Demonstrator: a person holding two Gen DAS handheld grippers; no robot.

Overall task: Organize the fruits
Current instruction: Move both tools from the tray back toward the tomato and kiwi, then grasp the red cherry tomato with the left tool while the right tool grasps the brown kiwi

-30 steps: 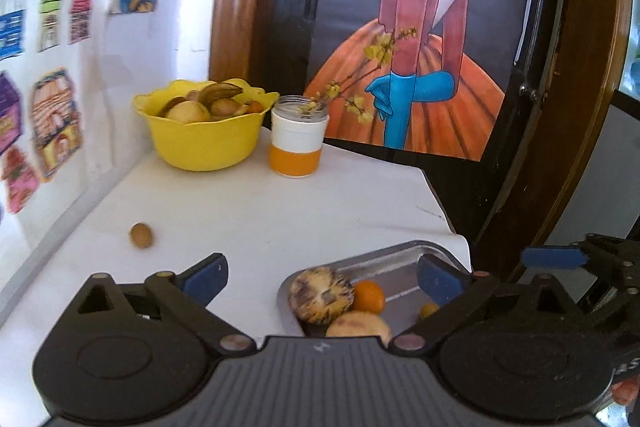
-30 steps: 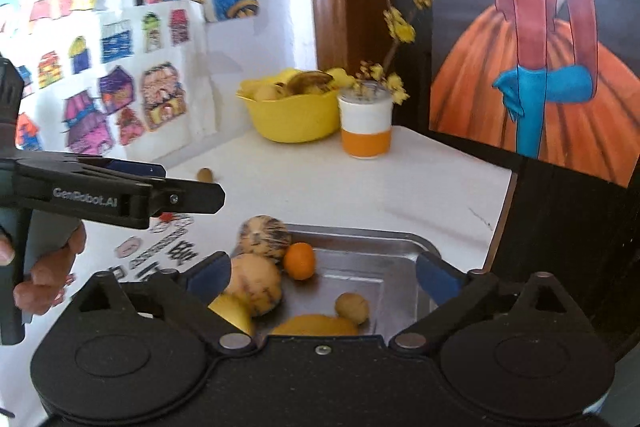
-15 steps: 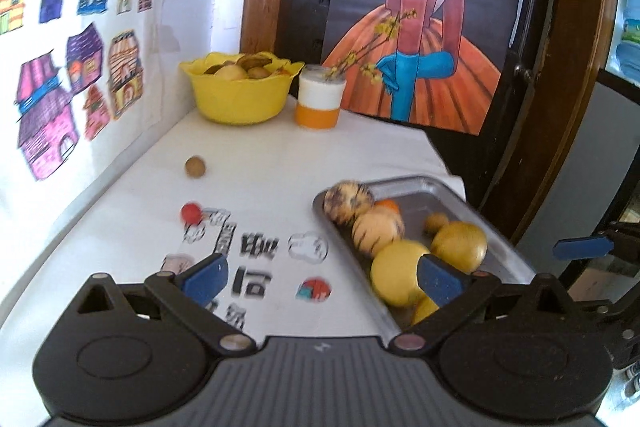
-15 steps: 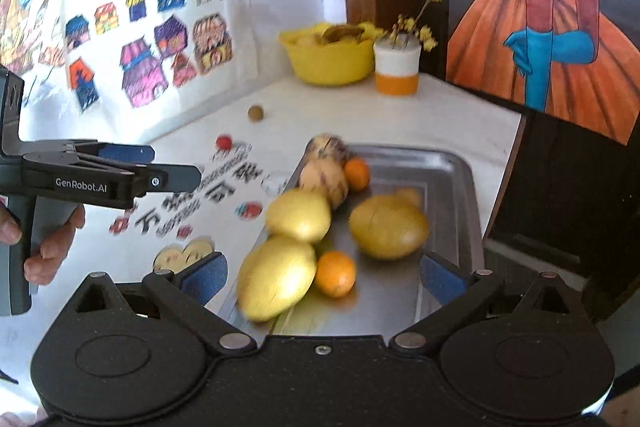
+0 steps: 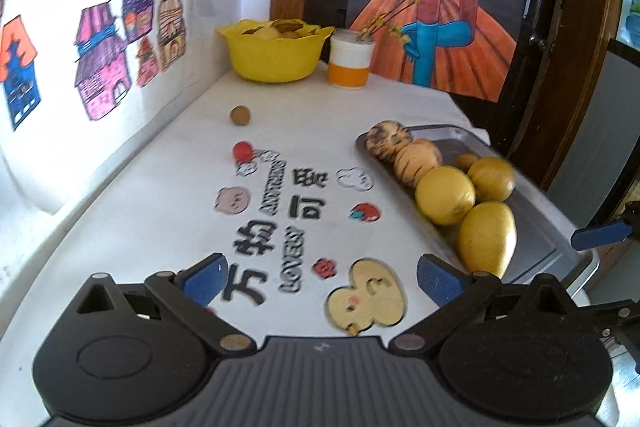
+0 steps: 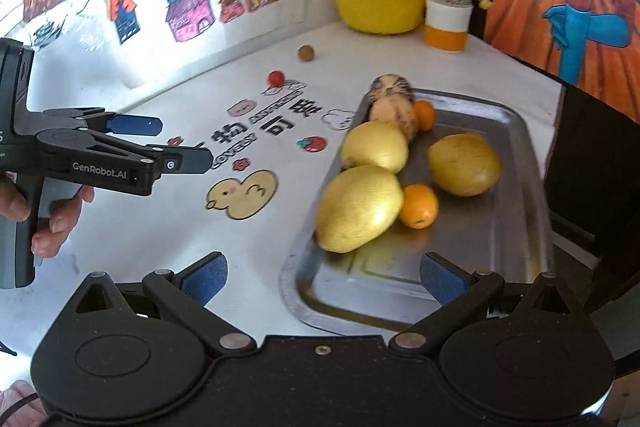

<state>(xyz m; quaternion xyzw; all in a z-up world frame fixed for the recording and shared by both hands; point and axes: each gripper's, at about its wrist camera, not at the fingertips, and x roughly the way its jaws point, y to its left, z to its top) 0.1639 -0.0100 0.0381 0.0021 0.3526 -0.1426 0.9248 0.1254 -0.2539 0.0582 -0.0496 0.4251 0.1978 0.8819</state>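
Right gripper (image 6: 322,277) spread wide, empty, poised over near edge of metal tray (image 6: 516,131). Left gripper (image 5: 320,279) likewise spread, empty, over printed tablecloth (image 5: 160,211), well apart from tray. Fruit lay on tray at right edge of table. Nearest piece: large yellow fruit (image 6: 360,207), directly ahead of right gripper, touching small orange (image 6: 419,206). Long axis ran diagonally toward far right. Judgement: right hand nearer; jaws would need turning across that axis.
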